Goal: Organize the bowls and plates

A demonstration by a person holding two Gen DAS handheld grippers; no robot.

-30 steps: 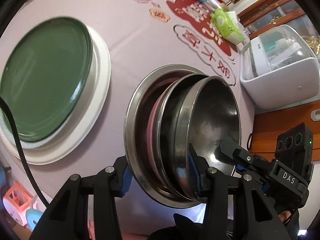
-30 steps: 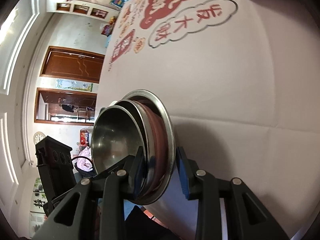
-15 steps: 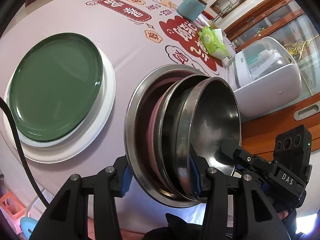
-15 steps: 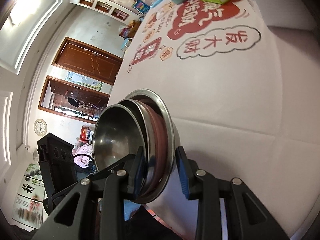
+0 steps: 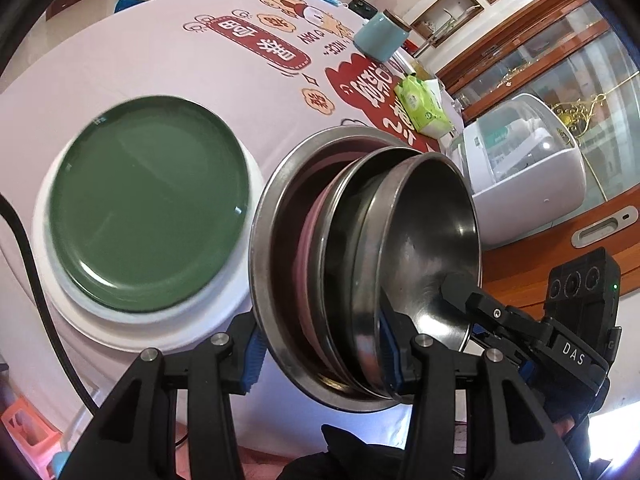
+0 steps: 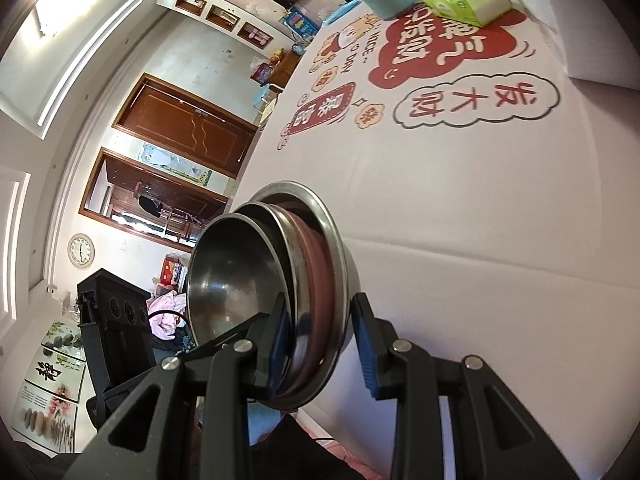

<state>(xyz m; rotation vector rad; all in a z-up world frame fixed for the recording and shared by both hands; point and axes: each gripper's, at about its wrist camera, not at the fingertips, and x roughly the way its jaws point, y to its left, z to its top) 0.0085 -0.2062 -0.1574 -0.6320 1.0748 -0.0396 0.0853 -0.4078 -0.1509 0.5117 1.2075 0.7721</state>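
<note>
A nested stack of steel bowls [image 5: 424, 232] with a pink bowl among them is held up near the table's front edge. My left gripper [image 5: 320, 356] is shut on the stack's near rim, one blue pad outside the largest bowl and one inside the smallest. My right gripper [image 6: 320, 344] is shut on the opposite rim of the same stack of bowls [image 6: 232, 280]. One of its fingers [image 5: 460, 288] shows inside the smallest bowl. To the left, a green plate [image 5: 148, 204] lies on a larger white plate [image 5: 240, 308].
A teal mug [image 5: 378, 40] and a green tissue pack [image 5: 420, 108] stand at the far side of the printed tablecloth [image 6: 480, 184]. A white appliance [image 5: 528, 168] sits beyond the table's right edge. A black cable [image 5: 24, 256] hangs at the left.
Both grippers have risen with the stack still clamped between them. The table has dropped away and more of its far side and the room shows.
</note>
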